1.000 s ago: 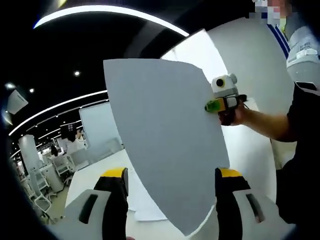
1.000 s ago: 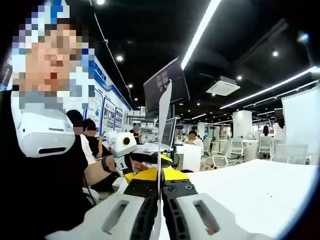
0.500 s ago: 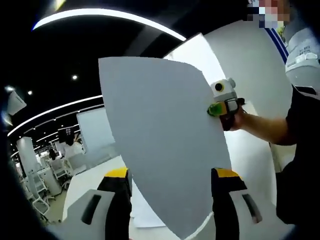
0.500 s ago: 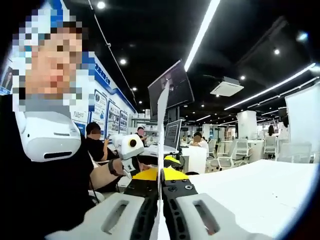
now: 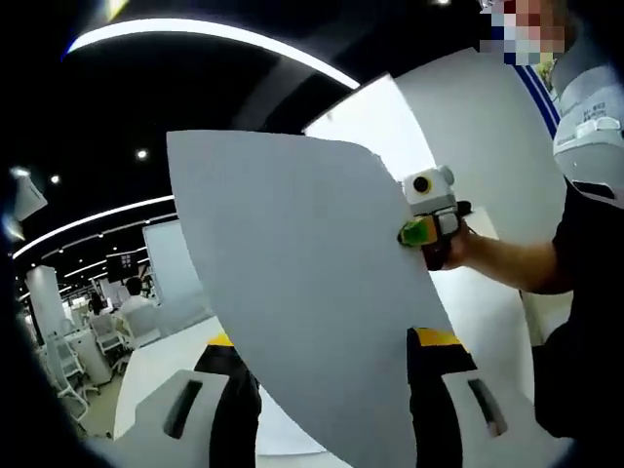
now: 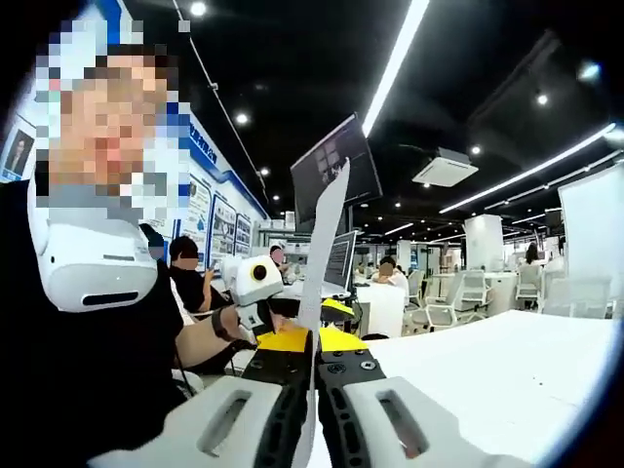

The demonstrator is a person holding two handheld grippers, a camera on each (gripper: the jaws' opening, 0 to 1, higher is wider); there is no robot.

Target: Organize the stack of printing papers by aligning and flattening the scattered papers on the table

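While the sheet (image 5: pixel 302 302) hangs upright above the worktop (image 6: pixel 507 366), it has tilted left since a second ago; right gripper (image 6: pixel 314 390) fingers pinch its edge, left gripper (image 5: pixel 327 390) fingers spread around it. Not yet flattened.

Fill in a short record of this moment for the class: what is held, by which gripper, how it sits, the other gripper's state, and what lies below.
held item: paper sheet, lifted above the table
holder: right gripper, fingers shut on the sheet's edge
sheet pose: upright, bowed, seen edge-on in the right gripper view
left gripper: open, sheet passing between its fingers
below: more white paper on the table
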